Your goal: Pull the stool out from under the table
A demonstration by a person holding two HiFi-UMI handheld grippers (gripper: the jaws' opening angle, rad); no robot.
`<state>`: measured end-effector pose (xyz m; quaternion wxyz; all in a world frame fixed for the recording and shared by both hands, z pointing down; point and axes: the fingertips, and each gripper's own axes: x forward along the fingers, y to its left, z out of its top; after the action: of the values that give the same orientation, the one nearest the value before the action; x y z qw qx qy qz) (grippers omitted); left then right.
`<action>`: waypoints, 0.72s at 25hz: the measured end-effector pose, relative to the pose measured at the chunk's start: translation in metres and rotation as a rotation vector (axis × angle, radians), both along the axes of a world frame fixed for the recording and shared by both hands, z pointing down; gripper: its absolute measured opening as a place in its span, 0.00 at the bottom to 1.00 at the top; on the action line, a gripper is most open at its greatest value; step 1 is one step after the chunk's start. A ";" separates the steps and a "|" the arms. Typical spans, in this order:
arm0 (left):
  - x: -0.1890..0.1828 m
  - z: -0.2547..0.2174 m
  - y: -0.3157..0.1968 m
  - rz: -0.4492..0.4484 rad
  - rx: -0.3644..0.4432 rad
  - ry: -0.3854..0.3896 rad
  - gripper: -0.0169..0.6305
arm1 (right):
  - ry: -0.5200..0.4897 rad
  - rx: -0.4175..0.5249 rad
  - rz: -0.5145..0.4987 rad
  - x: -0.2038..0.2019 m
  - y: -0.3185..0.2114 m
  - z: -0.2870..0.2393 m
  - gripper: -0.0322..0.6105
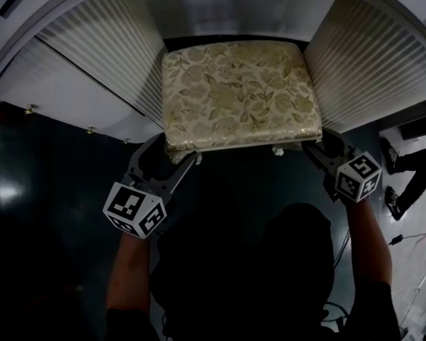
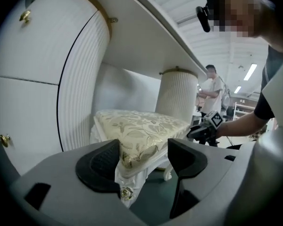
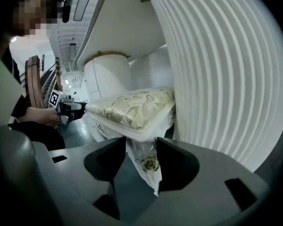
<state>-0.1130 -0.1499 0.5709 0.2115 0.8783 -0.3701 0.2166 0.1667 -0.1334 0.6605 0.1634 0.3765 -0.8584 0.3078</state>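
Stool [image 1: 238, 94]: stands in the gap between the two ribbed sides of the table [image 1: 383, 55], with its near edge facing the person.
Left gripper [image 1: 172, 163]: at the stool's near left corner. Its jaws are spread around that corner, the left pad against the cushion's [image 2: 137, 131] edge. Floor shows between the right pad and the left leg [image 2: 127, 189], so this reads as not yet a firm pinch.
Right gripper [image 1: 314, 148]: at the near right corner, lower down. Its jaws are spread around the right leg [image 3: 150, 166], which lies against the right pad with a dark gap to the left pad.
Direction from the jaws: the stool lies straight ahead of both grippers, on the far side. The free way out is toward the near side.
Stool's shape: close to square and a little wider left to right, so the pull runs across its short side.
Nearer hand: neither, since each is at its own corner.
Judgement: both sets of jaws probably need to close before an even pull, or the stool may swing against a ribbed side.
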 end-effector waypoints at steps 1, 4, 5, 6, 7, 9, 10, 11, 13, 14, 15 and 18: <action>0.002 -0.001 -0.003 0.006 0.006 -0.026 0.51 | -0.013 -0.003 -0.004 0.000 -0.003 -0.001 0.37; 0.004 0.005 -0.001 0.022 0.045 -0.064 0.52 | -0.025 0.027 -0.019 0.001 -0.001 0.003 0.37; 0.003 0.010 0.002 0.027 0.066 -0.057 0.52 | -0.018 0.045 -0.022 0.001 0.001 0.005 0.37; 0.001 0.017 0.004 0.032 0.094 -0.040 0.52 | -0.003 0.069 -0.023 0.001 0.002 0.007 0.37; -0.001 0.024 0.006 0.037 0.125 -0.020 0.52 | 0.015 0.097 -0.020 0.000 0.003 0.008 0.37; -0.005 0.033 0.006 0.044 0.159 0.001 0.52 | 0.037 0.129 0.000 -0.001 0.001 0.007 0.37; -0.004 0.033 0.005 0.043 0.148 -0.005 0.52 | 0.038 0.123 0.007 0.000 -0.002 0.006 0.37; -0.002 0.031 0.002 0.035 0.124 -0.016 0.52 | 0.039 0.106 0.006 0.001 -0.004 0.006 0.37; 0.001 0.030 -0.002 -0.003 0.080 -0.008 0.52 | 0.064 0.070 -0.020 0.004 -0.006 0.005 0.37; 0.001 0.032 -0.003 -0.031 0.074 0.019 0.52 | 0.089 0.061 -0.037 0.004 -0.005 0.005 0.37; -0.002 0.036 -0.004 -0.060 0.074 0.052 0.52 | 0.117 0.057 -0.052 0.003 -0.004 0.005 0.37; -0.007 0.040 -0.013 -0.123 0.067 0.115 0.52 | 0.172 0.030 -0.080 -0.001 -0.005 0.006 0.37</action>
<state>-0.1202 -0.1625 0.6105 0.2158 0.8714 -0.4177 0.1399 0.1659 -0.1380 0.6661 0.2430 0.3695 -0.8600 0.2545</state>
